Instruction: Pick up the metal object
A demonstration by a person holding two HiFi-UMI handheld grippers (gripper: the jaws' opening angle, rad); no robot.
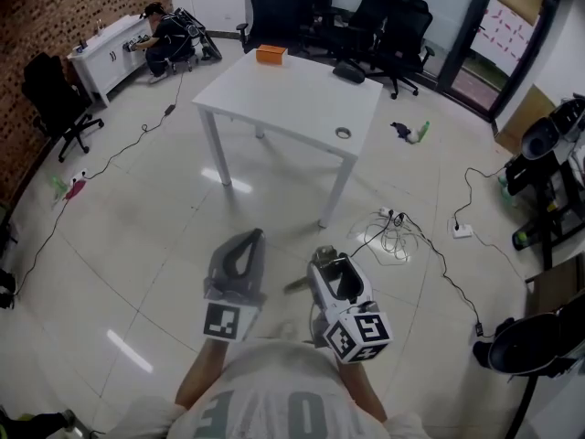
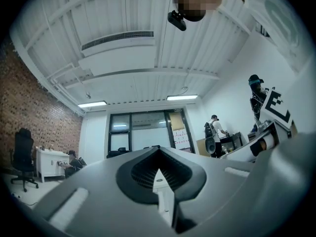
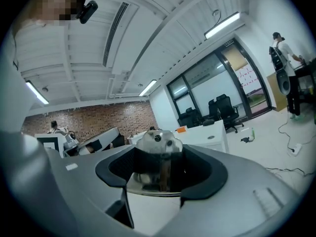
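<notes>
1. Far left, head view: a black office chair (image 1: 55,99) stands by the brick wall. Beyond it, a person (image 1: 169,39) crouches at a white cabinet (image 1: 110,53).

2. Left claw (image 1: 252,238): held over the tiled floor, close to the operator's body. In the left gripper view, the left claw (image 2: 158,154) has its two jaws closed together along a centre seam, with nothing between them. Its marker cube (image 1: 228,321) carries a black-and-white square pattern.

3. Desk (image 1: 274,90): white, four-legged, well apart from both claws. It carries an orange box (image 1: 271,54), a black item (image 1: 348,71) and a small ring-shaped roll (image 1: 343,133). No print on them is legible.

4. Right claw (image 1: 324,256): held just beside the left claw, also over the floor. In the right gripper view, the right claw (image 3: 160,157) is clamped on the metal object (image 3: 158,142). This is a silvery piece with a rounded top and small holes, seated between the jaws. A second marker cube (image 1: 358,334) carries similar patterns.

5. Writing: large pale letters on the operator's shirt (image 1: 265,414) are partly cut off and cannot be read.

6. Right: cables and a white power strip (image 1: 462,231) lie on the floor.
</notes>
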